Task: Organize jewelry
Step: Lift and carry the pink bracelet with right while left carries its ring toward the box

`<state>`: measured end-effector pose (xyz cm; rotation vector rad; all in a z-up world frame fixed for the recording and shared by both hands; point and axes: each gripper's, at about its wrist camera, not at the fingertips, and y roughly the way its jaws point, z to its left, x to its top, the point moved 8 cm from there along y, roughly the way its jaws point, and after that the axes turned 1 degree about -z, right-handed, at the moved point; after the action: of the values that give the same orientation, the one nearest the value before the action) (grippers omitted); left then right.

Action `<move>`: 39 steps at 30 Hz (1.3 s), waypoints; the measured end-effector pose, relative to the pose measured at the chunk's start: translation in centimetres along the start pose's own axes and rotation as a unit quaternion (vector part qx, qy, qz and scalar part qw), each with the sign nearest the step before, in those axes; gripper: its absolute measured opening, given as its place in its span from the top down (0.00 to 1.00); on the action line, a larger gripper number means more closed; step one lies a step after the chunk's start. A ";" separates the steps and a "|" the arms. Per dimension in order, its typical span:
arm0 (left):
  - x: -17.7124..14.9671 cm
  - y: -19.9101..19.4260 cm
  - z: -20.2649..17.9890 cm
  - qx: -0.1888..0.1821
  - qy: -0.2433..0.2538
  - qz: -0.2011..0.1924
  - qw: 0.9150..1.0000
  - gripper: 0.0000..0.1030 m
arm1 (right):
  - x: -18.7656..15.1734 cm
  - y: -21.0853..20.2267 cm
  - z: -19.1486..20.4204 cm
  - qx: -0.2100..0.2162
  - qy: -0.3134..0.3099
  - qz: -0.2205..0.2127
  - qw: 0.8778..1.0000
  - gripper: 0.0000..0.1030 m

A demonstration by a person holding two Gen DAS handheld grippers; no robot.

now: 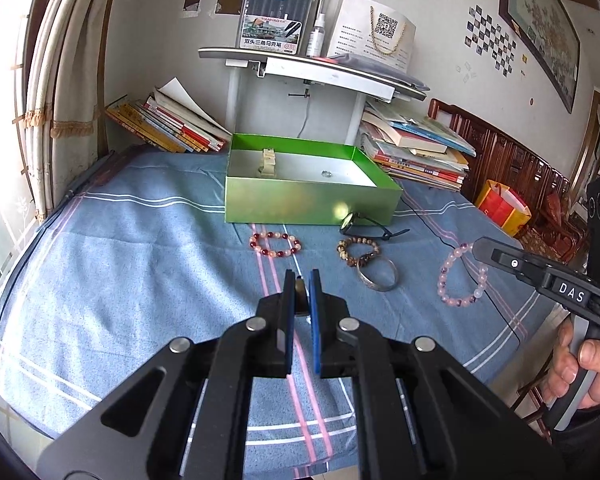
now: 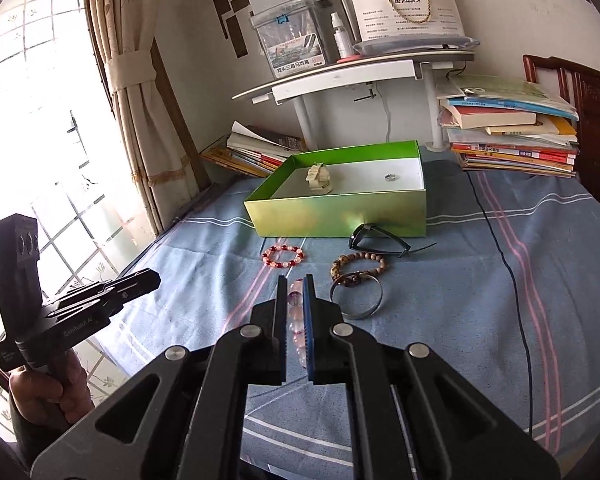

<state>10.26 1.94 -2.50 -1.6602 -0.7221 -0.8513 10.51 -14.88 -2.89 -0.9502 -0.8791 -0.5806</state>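
A green box (image 1: 312,204) stands open on the blue striped cloth, its inside white; a cream watch-like piece (image 1: 269,163) stands upright near its left end and a small silver ring (image 1: 326,174) lies flat toward its right. In front of the box lie a bracelet of red and pale pink beads (image 1: 276,245), a brown wooden bead bracelet (image 1: 358,251) and, touching that one, a plain silver bangle (image 1: 378,274). Off to the right lies a pale pink bead bracelet (image 1: 462,276) with a few purple beads, flat on the cloth
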 end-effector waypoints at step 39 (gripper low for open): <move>2.3 4.4 -0.3 -0.005 0.011 0.030 0.999 0.93 | 1.1 3.0 -2.4 -0.001 0.006 0.013 1.000 0.93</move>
<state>15.05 0.66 -2.96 -1.6717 -0.6507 -0.8310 14.24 -15.57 -4.02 -0.9579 -0.8549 -0.5633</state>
